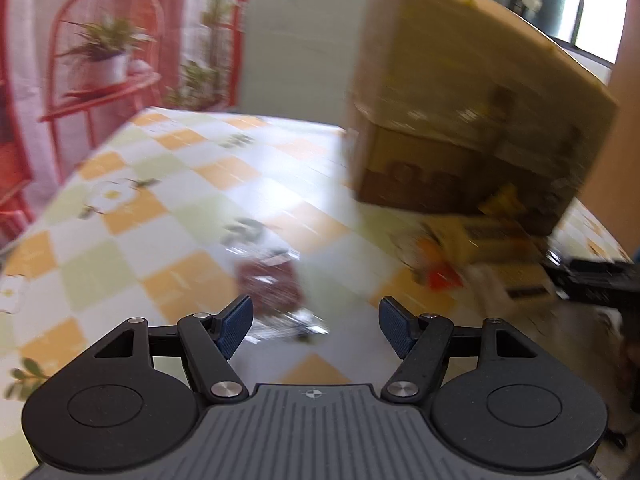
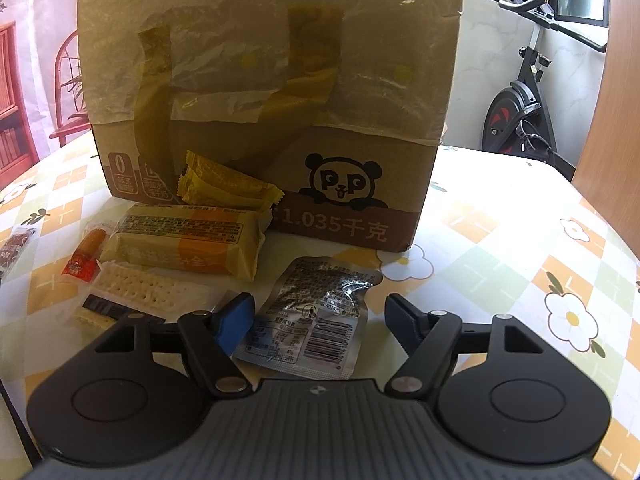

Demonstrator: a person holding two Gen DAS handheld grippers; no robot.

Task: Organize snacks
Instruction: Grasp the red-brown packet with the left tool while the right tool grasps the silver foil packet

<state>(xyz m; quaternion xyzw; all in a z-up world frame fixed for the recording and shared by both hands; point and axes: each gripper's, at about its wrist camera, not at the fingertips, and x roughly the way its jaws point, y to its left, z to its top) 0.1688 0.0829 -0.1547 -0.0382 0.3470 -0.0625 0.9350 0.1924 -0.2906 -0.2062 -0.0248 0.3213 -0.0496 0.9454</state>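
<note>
A cardboard box (image 2: 272, 92) with a panda print stands on the checkered table (image 2: 520, 248); the blurred left wrist view shows the box (image 1: 472, 112) at the right. Snacks lie before it: yellow bars (image 2: 228, 188), a long yellow pack (image 2: 184, 244), a cracker pack (image 2: 148, 288), a small red-orange pack (image 2: 84, 260). A silver pouch (image 2: 312, 320) lies flat just ahead of my right gripper (image 2: 320, 316), which is open with nothing pinched. My left gripper (image 1: 316, 324) is open over a dark red-brown wrapped snack (image 1: 268, 284) on the table.
A red plant rack (image 1: 108, 60) with potted plants stands beyond the table's far left edge. An exercise bike (image 2: 528, 100) is behind the table at the right. A dark red snack (image 2: 12, 248) lies at the left edge. The other gripper (image 1: 600, 280) shows at the right.
</note>
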